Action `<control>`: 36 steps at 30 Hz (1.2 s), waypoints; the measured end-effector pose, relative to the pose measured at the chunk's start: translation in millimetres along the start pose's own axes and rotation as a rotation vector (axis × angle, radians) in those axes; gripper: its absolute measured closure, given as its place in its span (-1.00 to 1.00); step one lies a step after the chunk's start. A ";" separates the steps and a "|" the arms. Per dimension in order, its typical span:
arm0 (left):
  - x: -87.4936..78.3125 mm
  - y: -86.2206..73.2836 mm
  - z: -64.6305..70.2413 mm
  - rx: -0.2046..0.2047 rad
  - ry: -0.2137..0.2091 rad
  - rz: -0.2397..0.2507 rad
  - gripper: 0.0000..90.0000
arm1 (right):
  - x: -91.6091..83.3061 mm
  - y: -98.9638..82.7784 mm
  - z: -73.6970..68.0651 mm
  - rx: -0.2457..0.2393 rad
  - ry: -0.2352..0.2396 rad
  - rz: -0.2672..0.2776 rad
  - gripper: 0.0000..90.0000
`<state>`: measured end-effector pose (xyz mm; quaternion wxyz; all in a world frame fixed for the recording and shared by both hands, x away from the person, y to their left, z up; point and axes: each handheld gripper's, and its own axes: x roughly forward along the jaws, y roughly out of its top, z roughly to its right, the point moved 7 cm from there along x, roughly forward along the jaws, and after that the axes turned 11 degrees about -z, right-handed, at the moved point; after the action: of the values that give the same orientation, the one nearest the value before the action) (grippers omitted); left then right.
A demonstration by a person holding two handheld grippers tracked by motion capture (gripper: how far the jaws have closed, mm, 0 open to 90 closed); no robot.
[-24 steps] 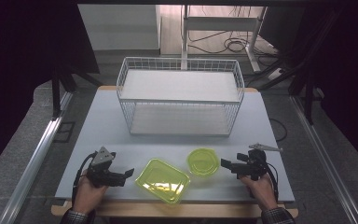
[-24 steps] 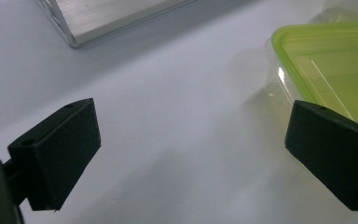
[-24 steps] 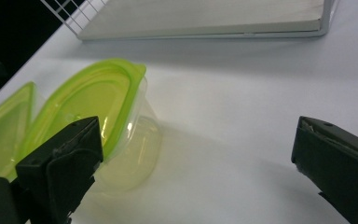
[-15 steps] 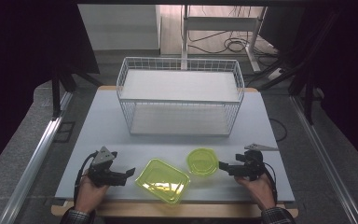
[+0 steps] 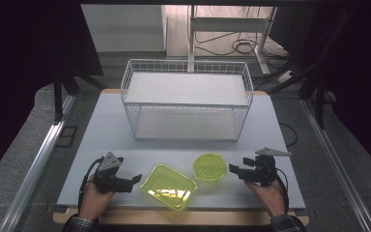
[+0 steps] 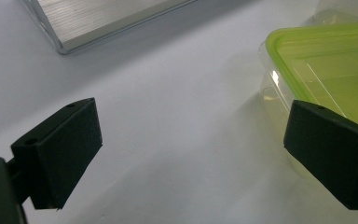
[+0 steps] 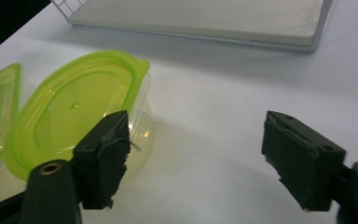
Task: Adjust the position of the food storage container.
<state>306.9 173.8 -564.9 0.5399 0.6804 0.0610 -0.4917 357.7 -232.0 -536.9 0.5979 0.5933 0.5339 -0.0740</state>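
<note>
A large rectangular clear container with a yellow-green lid [image 5: 168, 186] lies near the table's front edge. A smaller oval container with the same kind of lid [image 5: 210, 167] sits just right of it. My left gripper [image 5: 136, 179] is open, low over the table, just left of the rectangular container [image 6: 326, 70]; its right pad [image 6: 331, 149] stands close to that container's side. My right gripper [image 5: 233, 168] is open just right of the oval container [image 7: 74, 112], its left pad [image 7: 103, 156] in front of the container's wall. Nothing is between either pair of jaws.
A white wire basket [image 5: 187, 100] with a pale board in its bottom stands at the middle back of the grey table [image 5: 101, 130]. Its base edge [image 7: 205, 32] lies ahead of the right gripper. Metal rails run along both sides of the table.
The right gripper has slid left, closer to the oval container. The left gripper has barely moved.
</note>
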 end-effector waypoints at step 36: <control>1.2 1.3 -0.1 0.018 0.024 0.002 -0.89 | 7.2 38.8 -67.4 -0.274 0.037 -0.048 0.98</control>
<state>308.3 172.8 -564.9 0.5335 0.6910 0.0625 -0.4837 351.7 -163.9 -499.2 0.6614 0.4944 0.5640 -0.0040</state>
